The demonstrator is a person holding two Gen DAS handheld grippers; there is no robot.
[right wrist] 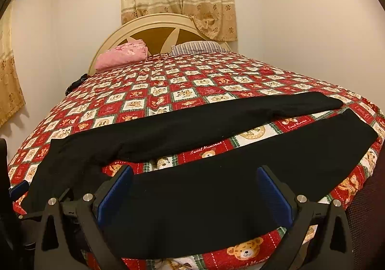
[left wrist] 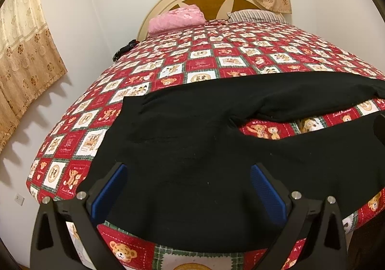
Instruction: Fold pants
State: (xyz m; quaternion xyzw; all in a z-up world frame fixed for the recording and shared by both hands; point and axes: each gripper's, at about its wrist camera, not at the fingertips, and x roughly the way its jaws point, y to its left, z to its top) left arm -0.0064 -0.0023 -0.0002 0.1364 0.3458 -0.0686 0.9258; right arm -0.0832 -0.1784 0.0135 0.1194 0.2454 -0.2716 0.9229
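Black pants [left wrist: 192,140] lie flat along the bed's [left wrist: 182,53] near edge, their long axis running left to right with 2 legs spread rightward. The left gripper [left wrist: 187,188] hovers over the waist end and the right gripper [right wrist: 195,190] over the near leg, both with fingers apart, holding nothing.

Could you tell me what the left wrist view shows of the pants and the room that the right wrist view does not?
Only the left wrist view shows the waist end of the black pants close up, under the open left hand-held gripper, and a wall socket low on the wall. Only the right wrist view shows both leg ends near the bed's right edge, with the open right hand-held gripper over the nearer leg. Both show the pants lying flat and unfolded on the bear-print quilt, a pink pillow, a striped pillow and the headboard.
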